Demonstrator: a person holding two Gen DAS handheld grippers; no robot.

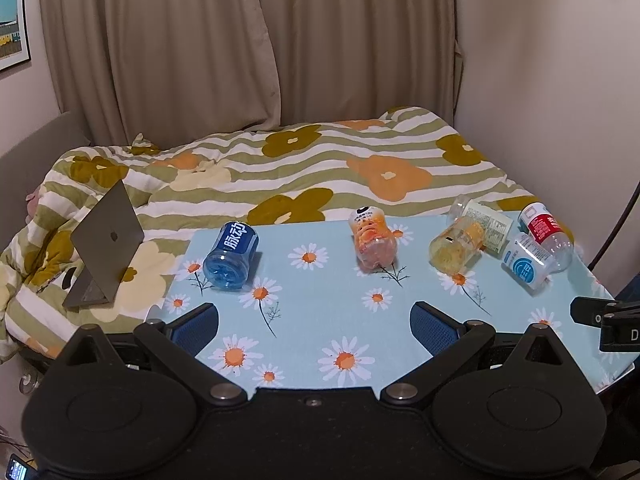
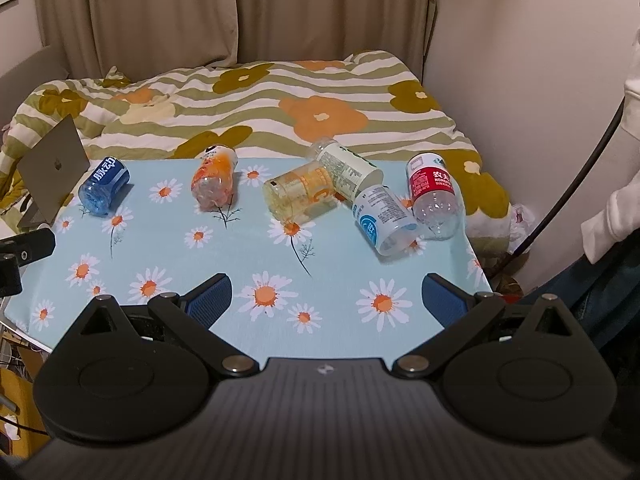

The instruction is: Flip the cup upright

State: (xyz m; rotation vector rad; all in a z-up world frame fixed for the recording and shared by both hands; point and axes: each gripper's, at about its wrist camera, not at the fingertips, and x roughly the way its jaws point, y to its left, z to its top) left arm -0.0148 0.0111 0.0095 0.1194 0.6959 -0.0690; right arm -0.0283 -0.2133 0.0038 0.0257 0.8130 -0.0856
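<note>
Several cut-bottle cups lie on their sides on the daisy-print table (image 1: 320,320) (image 2: 224,248). A blue cup (image 1: 231,255) (image 2: 105,190) is at the far left, an orange cup (image 1: 372,245) (image 2: 214,182) beside it. A yellow cup (image 1: 456,249) (image 2: 300,194), a green-and-white cup (image 1: 486,222) (image 2: 346,168), a white-and-blue cup (image 1: 528,262) (image 2: 384,216) and a red-label cup (image 1: 546,232) (image 2: 434,200) cluster at the right. My left gripper (image 1: 314,322) and right gripper (image 2: 326,300) are open and empty, hovering over the near table edge.
A bed with a striped flower quilt (image 1: 280,168) (image 2: 280,96) lies behind the table. An open laptop (image 1: 106,244) (image 2: 52,172) stands on the bed at the left. A wall (image 2: 520,80) and a dark cable (image 2: 576,188) are at the right.
</note>
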